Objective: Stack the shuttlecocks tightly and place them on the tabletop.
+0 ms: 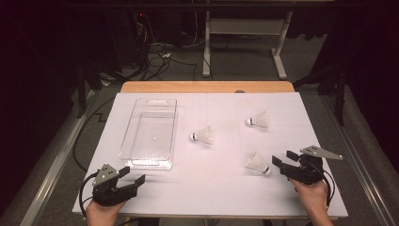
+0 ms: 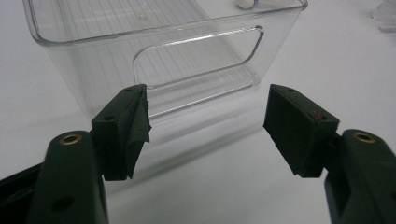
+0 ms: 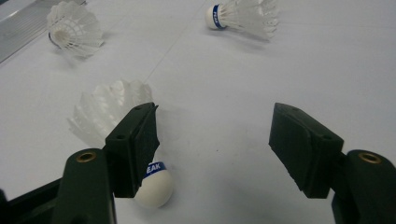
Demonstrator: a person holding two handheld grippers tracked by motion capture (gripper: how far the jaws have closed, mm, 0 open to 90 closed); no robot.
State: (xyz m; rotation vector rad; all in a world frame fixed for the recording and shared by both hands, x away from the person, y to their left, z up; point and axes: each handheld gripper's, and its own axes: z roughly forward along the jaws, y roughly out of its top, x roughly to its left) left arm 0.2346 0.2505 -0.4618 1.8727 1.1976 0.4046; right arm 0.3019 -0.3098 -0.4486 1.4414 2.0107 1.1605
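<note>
Three white shuttlecocks lie on the white table: one in the middle [image 1: 203,135], one farther back on the right [image 1: 258,121], and one near the front right [image 1: 257,163]. My right gripper [image 1: 284,159] stands open just right of that nearest shuttlecock [image 3: 112,119], whose cork sits by the left jaw. The other two lie farther off in the right gripper view, the middle one [image 3: 74,29] and the right one [image 3: 243,15]. A clear plastic bin [image 1: 149,133] stands empty at the left. My left gripper [image 1: 131,175] is open in front of the bin's near wall [image 2: 196,60].
The white sheet [image 1: 221,188] covers a wooden table whose far edge [image 1: 207,86] shows. Beyond it the floor holds cables [image 1: 155,56] and the legs of a white desk frame [image 1: 244,42]. Metal rails run along both sides of the table.
</note>
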